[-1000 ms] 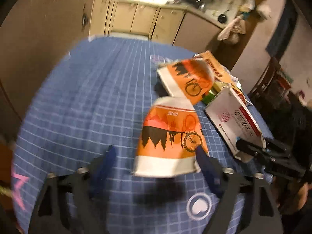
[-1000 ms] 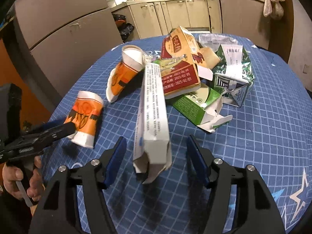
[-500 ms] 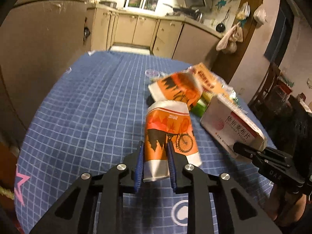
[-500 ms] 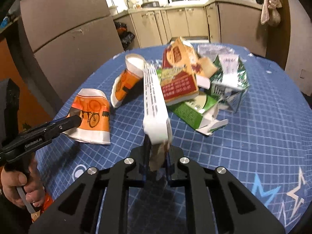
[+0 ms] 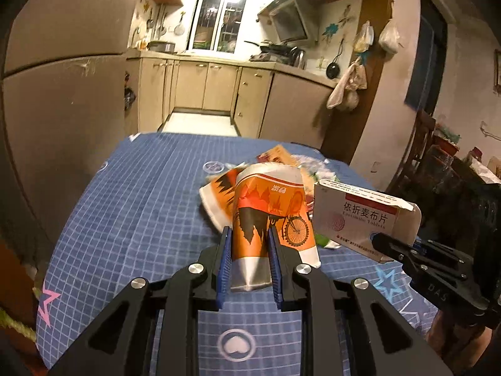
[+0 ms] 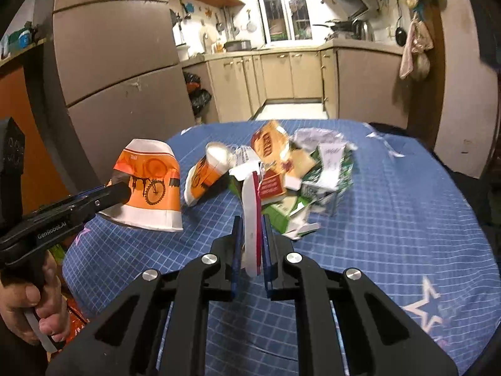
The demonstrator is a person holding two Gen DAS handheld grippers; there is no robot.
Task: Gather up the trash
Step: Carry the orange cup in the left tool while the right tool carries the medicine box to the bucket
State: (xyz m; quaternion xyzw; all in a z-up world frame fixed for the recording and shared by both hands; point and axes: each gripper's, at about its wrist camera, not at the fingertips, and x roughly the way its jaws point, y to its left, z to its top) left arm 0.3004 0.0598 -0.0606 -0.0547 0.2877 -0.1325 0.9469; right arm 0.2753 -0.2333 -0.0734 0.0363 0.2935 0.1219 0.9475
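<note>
Both hand-held grippers had clamped and lifted: left [image 5: 249,252] squashing the orange paper cup [image 5: 270,210], right [image 6: 251,242] pinching the tablet box [image 6: 251,219]; best kept firm, clear of the surface [image 5: 125,206]

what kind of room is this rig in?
Most likely a home kitchen with a dining table. Beige base cabinets line the counter under a window, pans hang on the wall, and a range hood sits above the cooktop. The table has a blue grid cloth.
</note>
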